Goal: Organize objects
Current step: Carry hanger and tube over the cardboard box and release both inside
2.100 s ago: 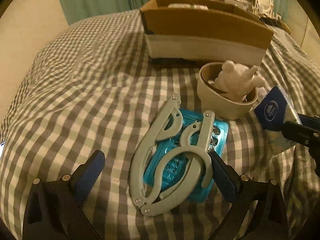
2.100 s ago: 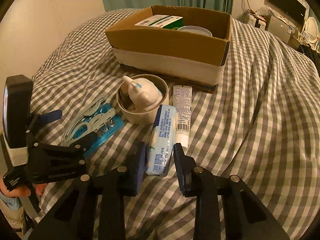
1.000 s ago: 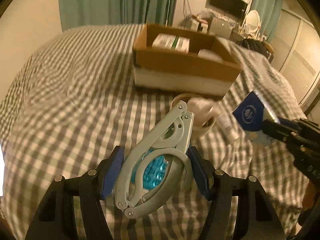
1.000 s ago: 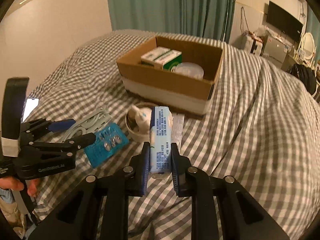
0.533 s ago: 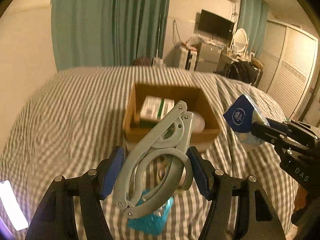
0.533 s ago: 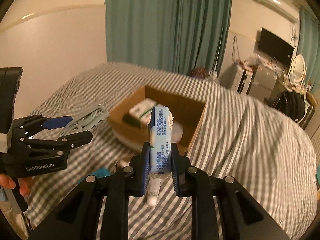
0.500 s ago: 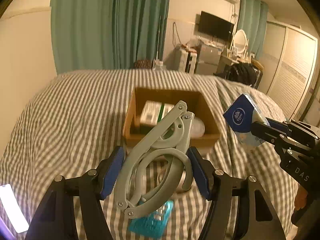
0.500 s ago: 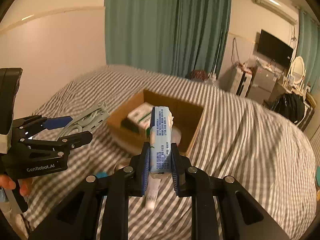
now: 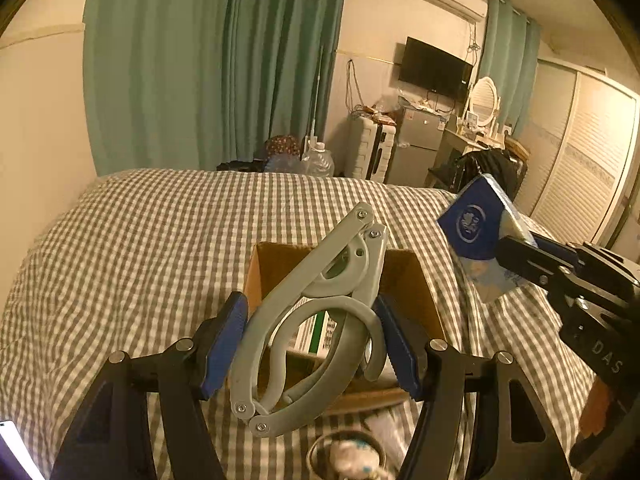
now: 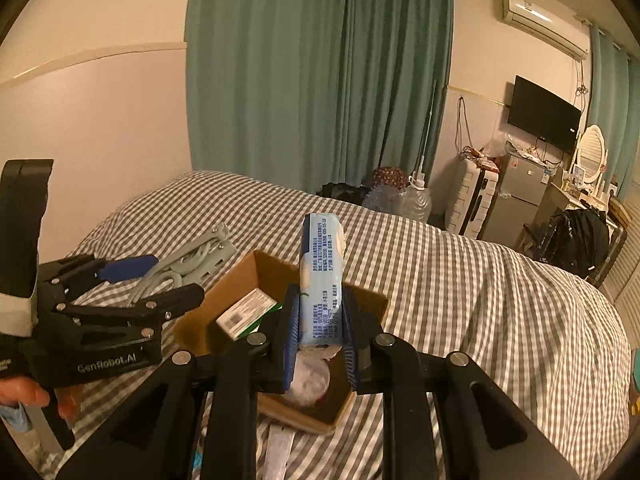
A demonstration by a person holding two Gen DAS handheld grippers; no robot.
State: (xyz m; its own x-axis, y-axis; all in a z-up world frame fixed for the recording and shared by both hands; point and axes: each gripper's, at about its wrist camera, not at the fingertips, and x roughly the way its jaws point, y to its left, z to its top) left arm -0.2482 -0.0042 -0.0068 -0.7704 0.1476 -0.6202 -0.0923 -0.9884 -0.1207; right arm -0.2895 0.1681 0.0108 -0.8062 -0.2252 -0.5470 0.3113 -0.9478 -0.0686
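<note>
My left gripper [image 9: 312, 340] is shut on a pale folding hanger [image 9: 320, 312], held in the air above the open cardboard box [image 9: 408, 276]. A green and white carton [image 9: 320, 330] lies inside the box. My right gripper [image 10: 320, 330] is shut on a blue and white tissue pack [image 10: 322, 276], upright over the same box [image 10: 248, 276]. In the left wrist view the tissue pack [image 9: 476, 228] hangs at the right in the other gripper. In the right wrist view the hanger [image 10: 188, 264] shows at the left.
The box sits on a grey checked bedspread [image 9: 152, 232]. A round cup with a white figure [image 9: 348, 456] lies near the box's front. Behind the bed are green curtains [image 10: 312, 72], a suitcase [image 10: 472, 200], a small fridge [image 10: 520, 192] and a wall television [image 10: 542, 114].
Both grippers rose from the bedspread with their loads and moved forward until they hang over the box. The blue blister pack stayed below and has left the view.
</note>
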